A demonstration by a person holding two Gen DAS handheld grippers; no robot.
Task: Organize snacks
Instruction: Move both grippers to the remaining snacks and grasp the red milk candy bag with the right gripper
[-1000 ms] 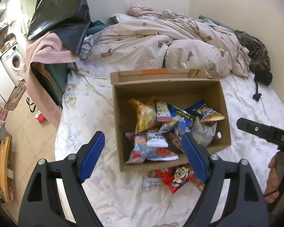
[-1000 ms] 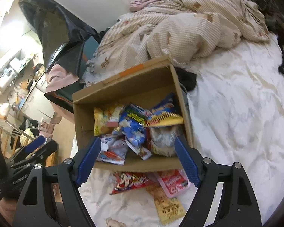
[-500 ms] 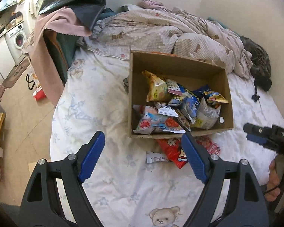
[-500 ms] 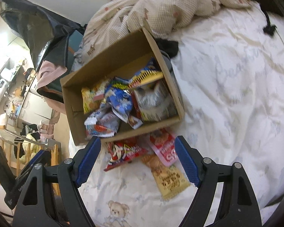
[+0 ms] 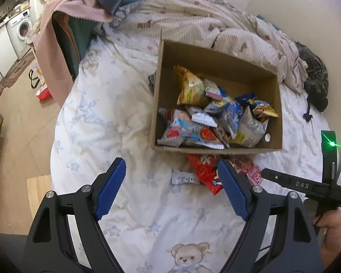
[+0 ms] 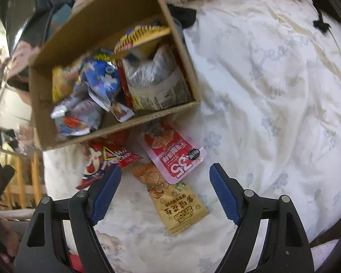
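Left gripper [image 5: 171, 179]: jaws spread wide with nothing between the blue pads; only bedsheet under the gap
Right gripper [image 6: 164, 185]: jaws released and wide apart, gripping nothing
Cardboard box [image 5: 218, 149]: open-topped, on the bed ahead of both pairs of jaws, heaped with snack bags
Box contents: yellow bag [image 5: 189, 86] at the far left of the heap, blue bag [image 5: 233, 111] in the middle, silver foil bag [image 5: 252, 125] at the right, small white sachet [image 5: 203, 118] on top; their print is too small or blurred to read
Red packet [image 6: 106, 157]: on the sheet just outside the box's near wall, cartoon face on it, touching the tip of the right gripper's left jaw in that view; lettering blurred
Pink packet [image 6: 175, 152]: beyond the right gripper's jaws, between them and the box, large white "35" printed upside down, dark round sticker at one corner
Tan packet [image 6: 177, 202]: lies in the gap between the right gripper's jaws, its far end under the pink packet, Chinese characters and a yellow logo upside down, not legible
White sachet [image 5: 185, 178]: flat on the sheet just ahead of the left gripper's gap, beside the red packet
Writing on tool: "DAS" on the black body of the right gripper as seen from the left wrist
Bedsheet [image 5: 102, 122]: pale, flower print, a teddy bear [image 5: 189, 258] below the left jaws
Quilt [image 5: 193, 20]: crumpled beyond the box
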